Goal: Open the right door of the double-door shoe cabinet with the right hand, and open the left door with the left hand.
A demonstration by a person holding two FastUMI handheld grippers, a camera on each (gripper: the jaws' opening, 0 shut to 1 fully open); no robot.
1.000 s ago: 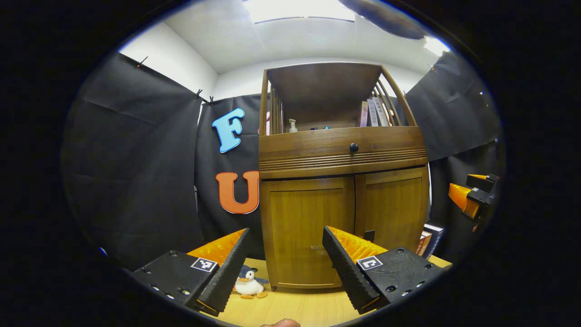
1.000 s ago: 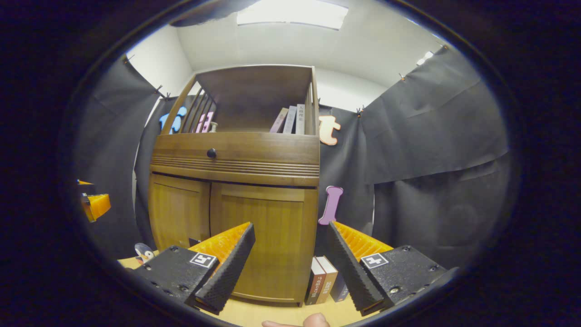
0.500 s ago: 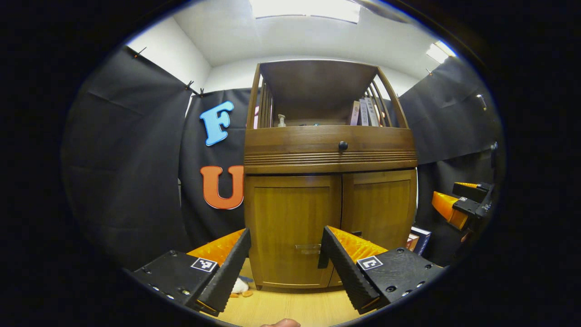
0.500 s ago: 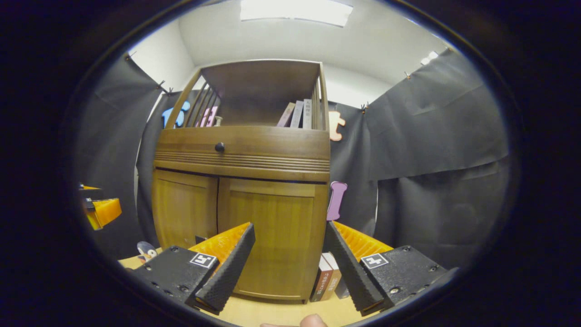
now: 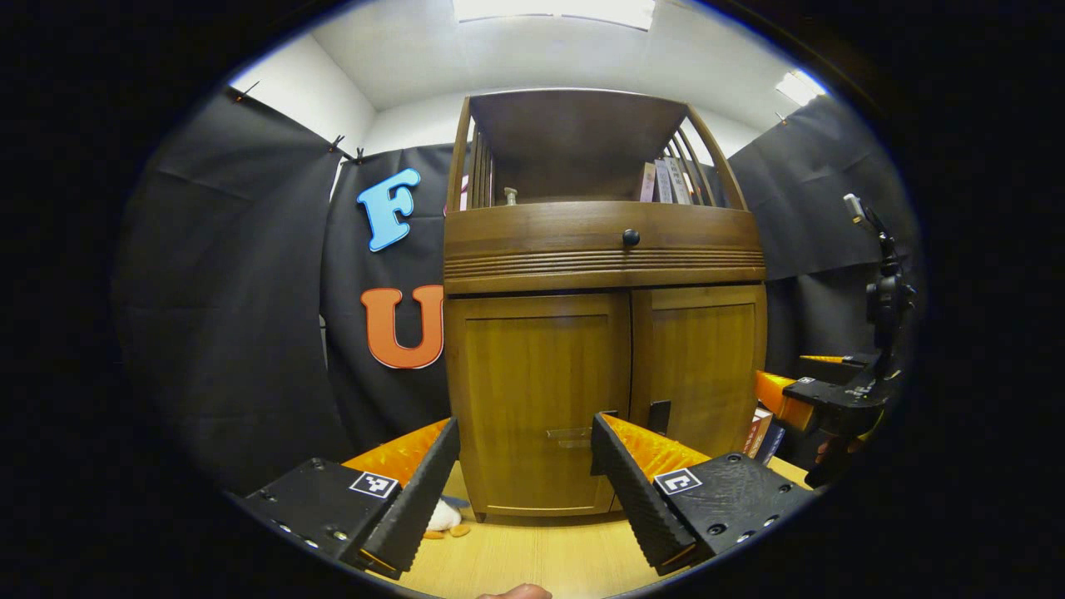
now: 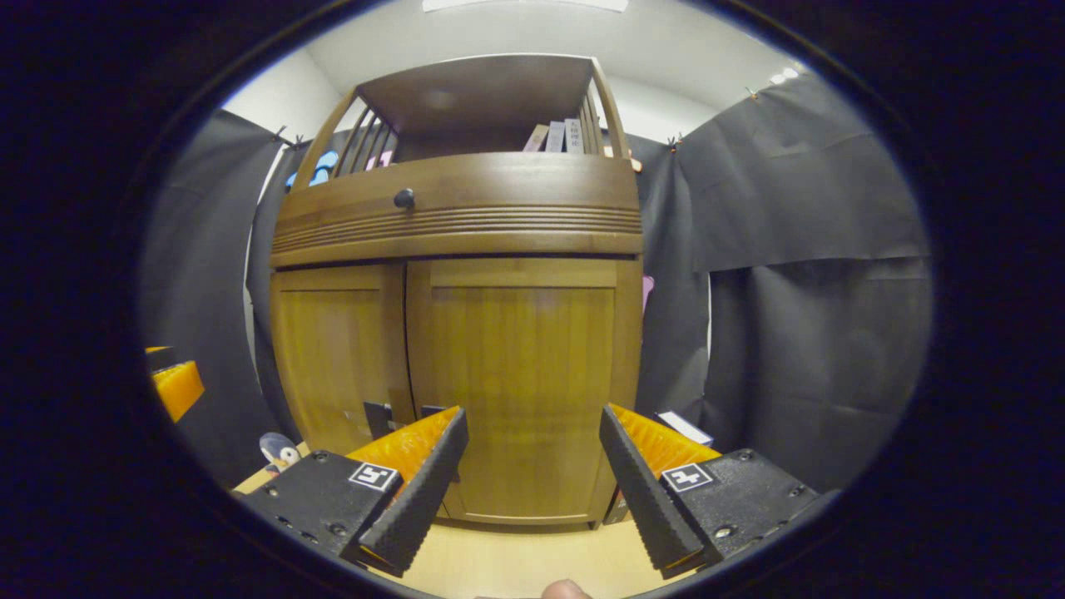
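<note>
Shoe cabinet standing on the tabletop.
Left door beside right door, drawer above them; books on the top shelf; penguin toy at the cabinet's left foot.

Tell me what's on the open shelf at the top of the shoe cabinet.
On the shelf: a few upright books at the right end and a small pump bottle toward the left. The drawer front below covers their bases and anything lower.

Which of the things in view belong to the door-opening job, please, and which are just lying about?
Job: shoe cabinet, right door, left door, right gripper, left gripper.
Lying about: toy penguin, shelf books, floor books.
</note>
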